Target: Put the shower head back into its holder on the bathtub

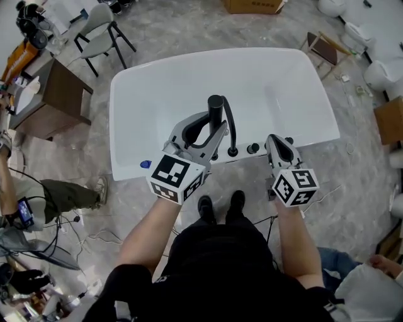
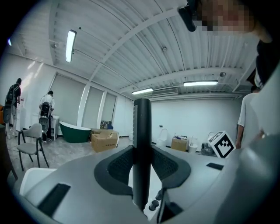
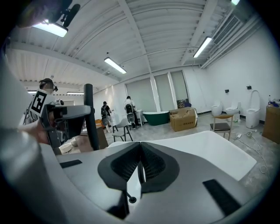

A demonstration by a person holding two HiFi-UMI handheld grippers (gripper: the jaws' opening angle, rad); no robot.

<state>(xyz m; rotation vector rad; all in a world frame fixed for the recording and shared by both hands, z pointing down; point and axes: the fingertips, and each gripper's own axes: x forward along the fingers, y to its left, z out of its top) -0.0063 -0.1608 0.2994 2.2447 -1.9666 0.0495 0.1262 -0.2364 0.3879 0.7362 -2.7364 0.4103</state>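
Note:
The black stick-shaped shower head (image 1: 216,108) stands upright over the near rim of the white bathtub (image 1: 157,88). My left gripper (image 1: 216,127) is shut on its handle, and its black hose (image 1: 232,129) arcs down to the tub deck. In the left gripper view the shower head (image 2: 141,144) rises straight between the pads (image 2: 120,164). Several black fittings (image 1: 252,148) sit on the rim between the two grippers. My right gripper (image 1: 274,141) hovers over the rim just right of them, shut with nothing in it; its jaws (image 3: 140,168) meet in the right gripper view, with the shower head (image 3: 89,114) at left.
A grey chair (image 1: 101,28) and a wooden desk (image 1: 60,94) stand left of the tub. A cardboard box (image 1: 255,6) lies beyond it, white toilets (image 1: 384,70) to the right. A person (image 1: 44,196) crouches at the left among cables.

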